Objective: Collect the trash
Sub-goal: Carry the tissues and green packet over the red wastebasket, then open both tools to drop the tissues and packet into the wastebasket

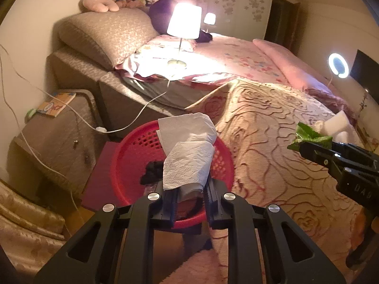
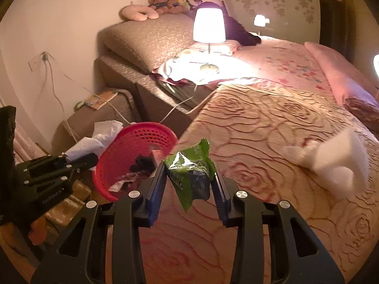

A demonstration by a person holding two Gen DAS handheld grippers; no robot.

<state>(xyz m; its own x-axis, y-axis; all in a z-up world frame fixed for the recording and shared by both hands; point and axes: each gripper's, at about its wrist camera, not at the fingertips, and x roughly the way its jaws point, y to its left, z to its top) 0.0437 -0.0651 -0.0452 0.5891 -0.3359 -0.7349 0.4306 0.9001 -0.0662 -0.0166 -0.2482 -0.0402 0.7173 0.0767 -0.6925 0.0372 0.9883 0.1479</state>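
My left gripper point(image 1: 189, 189) is shut on a crumpled white paper towel point(image 1: 187, 151), which hangs right over the red perforated basket point(image 1: 128, 156) beside the bed. Dark scraps lie at the basket's bottom point(image 1: 151, 172). In the right wrist view my right gripper point(image 2: 189, 179) is shut on a crinkled green snack wrapper point(image 2: 189, 168), over the rose-patterned bedspread just right of the basket point(image 2: 132, 151). The left gripper point(image 2: 78, 163) shows at the left there, with the paper towel point(image 2: 101, 135) sticking out. The right gripper point(image 1: 305, 150) with the wrapper point(image 1: 310, 137) shows at the right edge of the left wrist view.
White tissue pieces point(image 2: 331, 163) lie on the bedspread point(image 2: 260, 123) to the right. A lit lamp point(image 2: 208, 26) stands on the bed near the pillows. A nightstand point(image 1: 59, 127) with a book and a white cable point(image 1: 132, 123) is left of the basket.
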